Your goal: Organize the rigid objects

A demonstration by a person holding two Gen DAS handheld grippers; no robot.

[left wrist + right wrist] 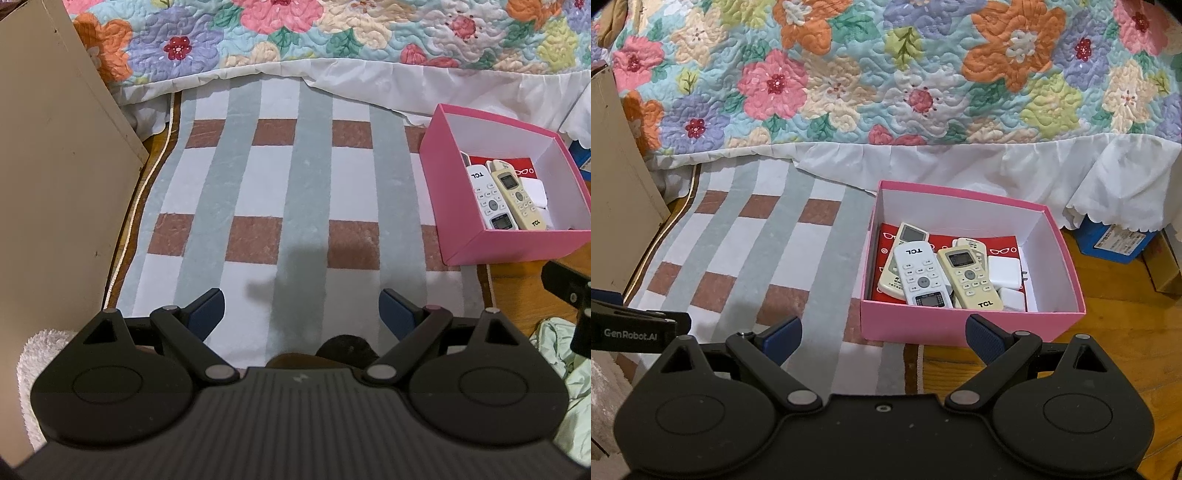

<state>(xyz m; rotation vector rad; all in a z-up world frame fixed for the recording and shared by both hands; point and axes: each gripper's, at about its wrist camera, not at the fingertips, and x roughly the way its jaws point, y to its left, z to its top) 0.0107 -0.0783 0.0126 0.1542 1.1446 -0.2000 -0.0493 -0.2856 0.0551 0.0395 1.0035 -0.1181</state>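
Bedroom floor, checked rug (280, 192) over wood boards. Left gripper (302, 312) spread wide, empty, above bare rug. Right gripper (883, 336) also spread, empty, just short of the pink box's (960, 325) near wall. Box: rectangular cardboard, open top, at 2 o'clock from left gripper. Inside, white remote (921, 275) and cream remote (969, 277) lie flat side by side, long axes roughly 12-to-6; white chargers (1004, 272) at 3 o'clock. Quilted floral bedspread (886, 74) bounds 12 o'clock.
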